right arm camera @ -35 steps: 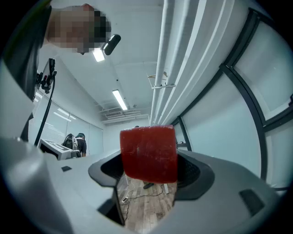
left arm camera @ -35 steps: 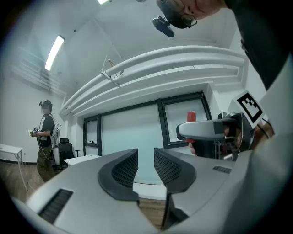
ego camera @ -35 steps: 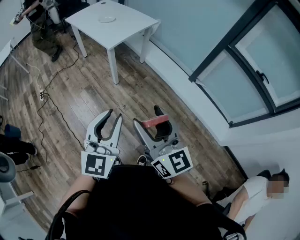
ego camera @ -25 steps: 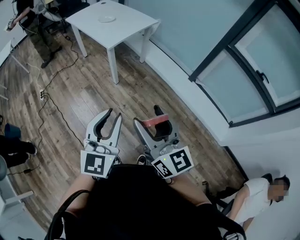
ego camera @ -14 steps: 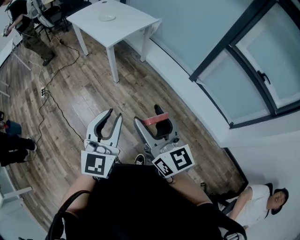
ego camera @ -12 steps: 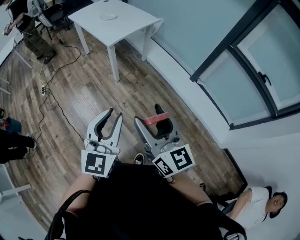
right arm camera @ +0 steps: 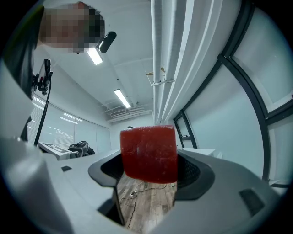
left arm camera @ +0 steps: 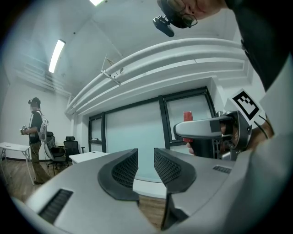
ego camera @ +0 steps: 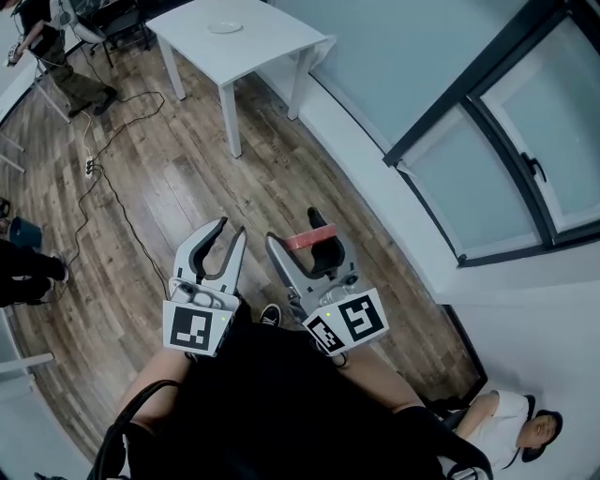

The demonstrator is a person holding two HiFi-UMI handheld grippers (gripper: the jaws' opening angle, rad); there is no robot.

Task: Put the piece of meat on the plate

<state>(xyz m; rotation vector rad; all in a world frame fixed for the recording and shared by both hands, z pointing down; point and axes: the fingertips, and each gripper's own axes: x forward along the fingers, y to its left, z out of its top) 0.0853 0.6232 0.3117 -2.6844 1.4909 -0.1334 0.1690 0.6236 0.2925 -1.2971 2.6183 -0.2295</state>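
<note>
The right gripper is clenched on the piece of meat. In the right gripper view the red block sits square between both pads, with its top standing above the jaw line. The left gripper is just beside it on the left. Its jaws stand slightly apart and nothing is between them, as the left gripper view confirms.

Change since the earlier frames: neither gripper has altered its pose or grip, and both stay held close to the body at the same height. The surroundings have shifted in the head view. The white table now sits closer to the top edge, and the seated person behind and to the right of the right gripper has slid toward the lower corner. This points to the wearer turning or stepping, not to any hand action.

The plate lies on the table, well ahead of both grippers and to their left. Bare wooden floor lies between.

Meaning for the task: the pickup is judged complete and the carry is in hand. The placement has not yet begun. The next move calls for closing the gap to the table while keeping the clamp firm, since the block is held only by its lower part.
</note>
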